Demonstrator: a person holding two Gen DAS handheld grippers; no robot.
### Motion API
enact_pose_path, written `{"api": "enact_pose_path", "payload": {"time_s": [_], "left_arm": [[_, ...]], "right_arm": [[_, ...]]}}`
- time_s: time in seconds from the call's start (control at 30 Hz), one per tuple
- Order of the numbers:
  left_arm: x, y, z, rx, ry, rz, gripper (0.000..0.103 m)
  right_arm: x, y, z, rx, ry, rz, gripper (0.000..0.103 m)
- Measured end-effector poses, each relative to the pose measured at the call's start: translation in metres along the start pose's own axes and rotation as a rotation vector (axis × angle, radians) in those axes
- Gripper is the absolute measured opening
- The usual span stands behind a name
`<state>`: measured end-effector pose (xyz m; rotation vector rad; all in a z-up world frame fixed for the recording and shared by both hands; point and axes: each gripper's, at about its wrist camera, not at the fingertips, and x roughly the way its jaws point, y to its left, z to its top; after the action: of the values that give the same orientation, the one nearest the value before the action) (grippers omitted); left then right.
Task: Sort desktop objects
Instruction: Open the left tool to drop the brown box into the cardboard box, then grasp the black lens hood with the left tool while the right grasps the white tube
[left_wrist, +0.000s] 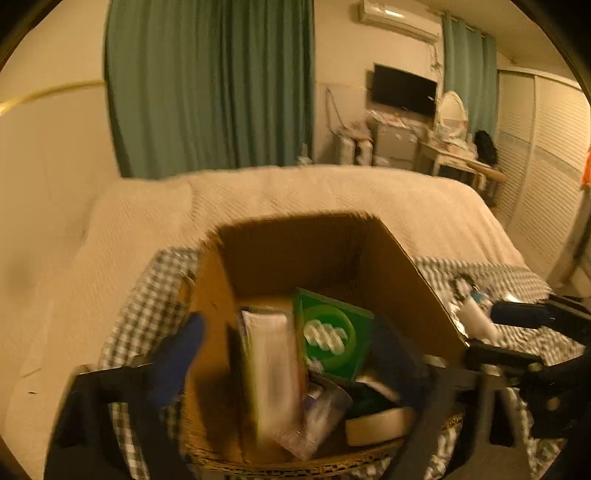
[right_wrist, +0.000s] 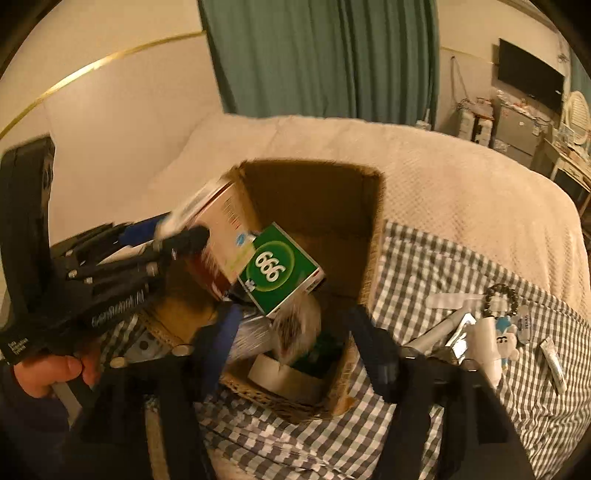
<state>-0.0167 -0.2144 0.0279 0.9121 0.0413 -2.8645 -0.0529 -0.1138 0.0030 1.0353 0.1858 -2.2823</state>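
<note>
An open cardboard box (left_wrist: 406, 266) stands on a checked cloth (right_wrist: 424, 266) on the bed. In it lie a green "999" box (left_wrist: 332, 332), a tall white box (left_wrist: 273, 369), a clear plastic bag (left_wrist: 317, 417) and a tape roll (right_wrist: 273, 373). My left gripper (left_wrist: 286, 352) hangs open over the box, its blue fingers (left_wrist: 181, 354) wide on either side of the blurred white box without touching it. My right gripper (right_wrist: 295, 345) is open above the box's near corner, with a blurred pale object (right_wrist: 295, 325) loose between its fingers. The left gripper (right_wrist: 170, 230) also shows beside a white-and-red box (right_wrist: 221, 229).
Loose items lie on the checked cloth right of the box: a bead bracelet (right_wrist: 500, 299), a white bottle (right_wrist: 487, 339), a small plush charm (right_wrist: 508, 341) and a tube (right_wrist: 554, 365). A beige bedspread (left_wrist: 295, 195) stretches behind. A person's hand (right_wrist: 48, 373) holds the left gripper.
</note>
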Motion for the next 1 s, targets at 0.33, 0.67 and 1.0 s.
{"api": "enact_pose_path", "payload": {"time_s": [0.33, 0.67, 1.0], "left_arm": [[-0.046, -0.029, 0.021, -0.005, -0.033, -0.039, 0.096], [-0.096, -0.119, 0.038, 0.008, -0.064, -0.136, 0.103], [-0.065, -0.227, 0.003, 0.067, 0.022, -0.194, 0.103]], "right_arm": [[-0.072, -0.033, -0.007, 0.007, -0.109, -0.147, 0.063], [-0.181, -0.077, -0.028, 0.022, -0.209, -0.301, 0.063], [-0.228, -0.161, -0.079, 0.063, -0.215, -0.349, 0.063]]}}
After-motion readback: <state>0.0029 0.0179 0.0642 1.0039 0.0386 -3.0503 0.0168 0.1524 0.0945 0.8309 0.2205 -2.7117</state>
